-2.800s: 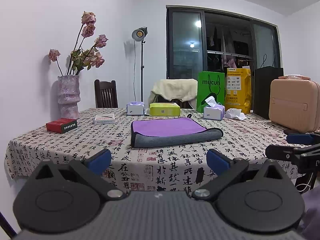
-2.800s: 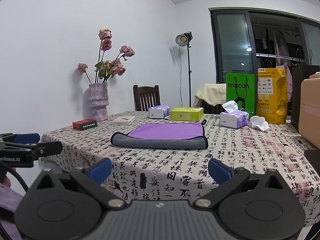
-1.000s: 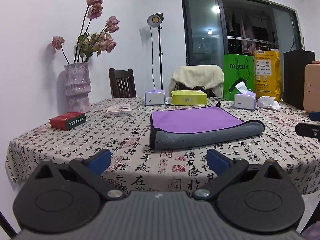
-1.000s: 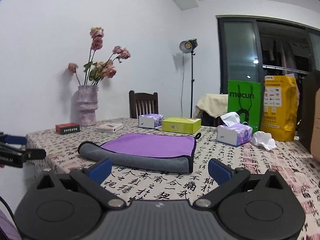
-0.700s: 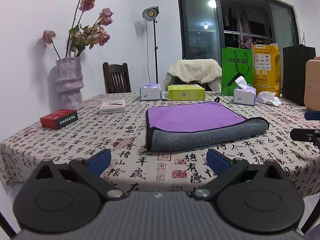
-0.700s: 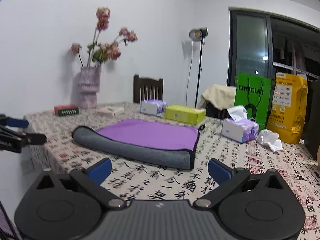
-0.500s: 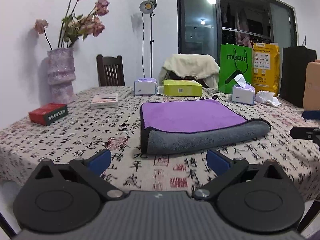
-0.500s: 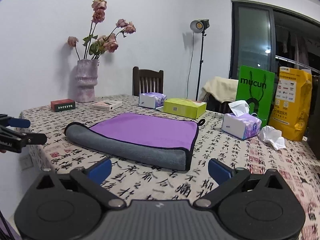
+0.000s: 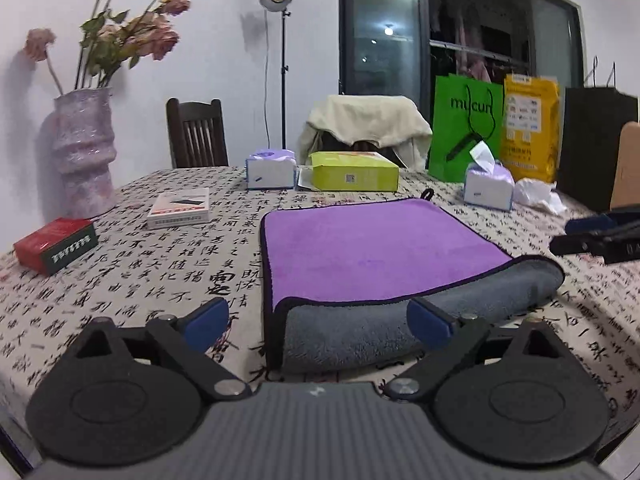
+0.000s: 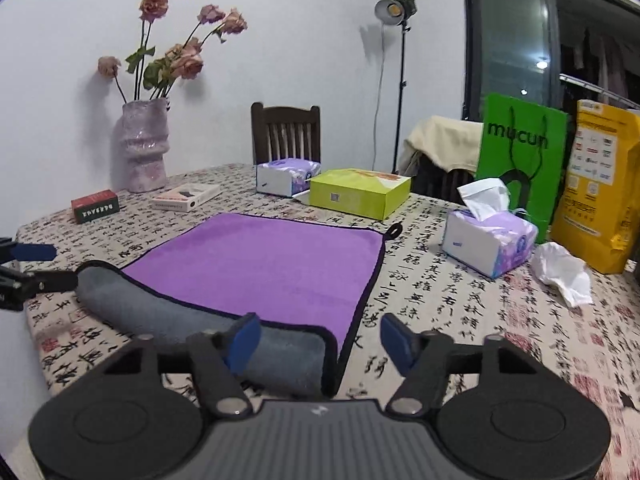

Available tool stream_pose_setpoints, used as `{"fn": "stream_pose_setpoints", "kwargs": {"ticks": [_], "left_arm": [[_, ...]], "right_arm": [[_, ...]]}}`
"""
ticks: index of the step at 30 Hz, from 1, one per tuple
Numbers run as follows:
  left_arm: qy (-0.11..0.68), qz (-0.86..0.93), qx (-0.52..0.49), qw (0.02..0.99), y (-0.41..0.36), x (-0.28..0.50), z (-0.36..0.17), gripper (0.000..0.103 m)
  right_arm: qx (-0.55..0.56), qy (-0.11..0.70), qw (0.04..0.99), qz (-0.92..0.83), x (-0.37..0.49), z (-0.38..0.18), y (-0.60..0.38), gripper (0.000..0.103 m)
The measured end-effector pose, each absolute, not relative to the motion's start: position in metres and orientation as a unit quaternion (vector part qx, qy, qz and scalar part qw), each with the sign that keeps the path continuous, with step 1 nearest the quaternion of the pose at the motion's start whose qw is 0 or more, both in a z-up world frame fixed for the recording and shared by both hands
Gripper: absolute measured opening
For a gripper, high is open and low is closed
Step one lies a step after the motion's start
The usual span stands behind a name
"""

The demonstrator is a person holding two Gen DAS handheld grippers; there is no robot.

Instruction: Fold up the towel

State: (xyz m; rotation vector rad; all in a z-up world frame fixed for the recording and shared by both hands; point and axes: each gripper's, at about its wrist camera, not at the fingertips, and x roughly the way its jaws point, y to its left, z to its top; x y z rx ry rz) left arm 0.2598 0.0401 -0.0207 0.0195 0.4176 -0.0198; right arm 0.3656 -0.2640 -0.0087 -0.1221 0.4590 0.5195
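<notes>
towel (image 9: pixel 376 248) lay on the table (image 9: pixel 132 280), purple up, grey rolled near edge running left-right. left gripper (image 9: pixel 318 318) straddled its near-left corner, right gripper (image 10: pixel 320 340) its near-right corner; both with fingers apart, gripping nothing. each about equally near.

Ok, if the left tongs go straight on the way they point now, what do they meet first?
Most likely the towel: its rolled grey near edge lies right between the open left tongs, at the near left corner. Depth is hard to judge, but nothing else shows in that line.
</notes>
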Motion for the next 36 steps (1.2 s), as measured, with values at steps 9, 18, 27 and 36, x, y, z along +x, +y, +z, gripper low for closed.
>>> {"fn": "stream_pose_setpoints", "kwargs": {"ticks": [9, 18, 27, 36], "left_arm": [[0.246, -0.021, -0.028, 0.969, 0.054, 0.287, -0.025, 0.068], [0.287, -0.024, -0.077, 0.955, 0.073, 0.297, -0.031, 0.028], [0.293, -0.022, -0.066, 0.953, 0.067, 0.296, -0.032, 0.030], [0.295, -0.013, -0.061, 0.954, 0.063, 0.296, -0.035, 0.043]], "right_arm": [[-0.059, 0.255, 0.919, 0.296, 0.394, -0.020, -0.251, 0.048], [-0.055, 0.269, 0.905, 0.326, 0.396, -0.025, -0.246, 0.013], [-0.053, 0.279, 0.901, 0.329, 0.393, -0.028, -0.248, 0.015], [-0.026, 0.273, 0.913, 0.302, 0.407, -0.029, -0.265, 0.033]]}}
